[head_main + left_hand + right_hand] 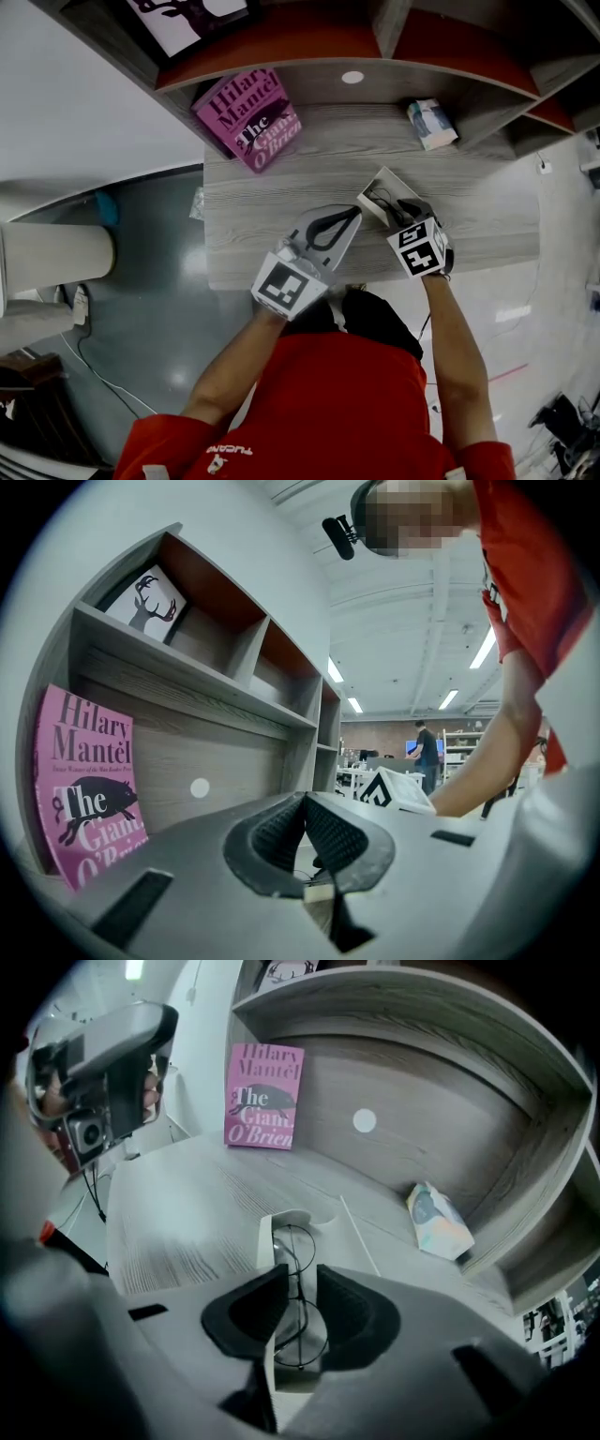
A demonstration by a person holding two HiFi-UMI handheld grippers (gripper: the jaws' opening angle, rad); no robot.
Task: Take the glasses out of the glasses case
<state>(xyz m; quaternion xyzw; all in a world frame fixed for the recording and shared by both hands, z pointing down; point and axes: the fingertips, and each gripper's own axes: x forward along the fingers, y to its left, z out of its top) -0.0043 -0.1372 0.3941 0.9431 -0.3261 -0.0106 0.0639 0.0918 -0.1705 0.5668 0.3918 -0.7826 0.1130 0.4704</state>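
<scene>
Desk [272, 192]: glasses [298, 1290] clear only in right gripper view

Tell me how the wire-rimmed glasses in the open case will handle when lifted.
The glasses have thin wire rims, so they're probably light and may bend if squeezed hard. The round lenses look smooth, so they are likely slippery to grip. They lie in the open white glasses case, so they should lift free, though a temple could snag its wall.

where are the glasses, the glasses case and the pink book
glasses [292, 1248], right gripper view, on the far lens
glasses case [265, 1241], right gripper view, on its left wall
pink book [264, 1096], right gripper view, on the front cover
</scene>
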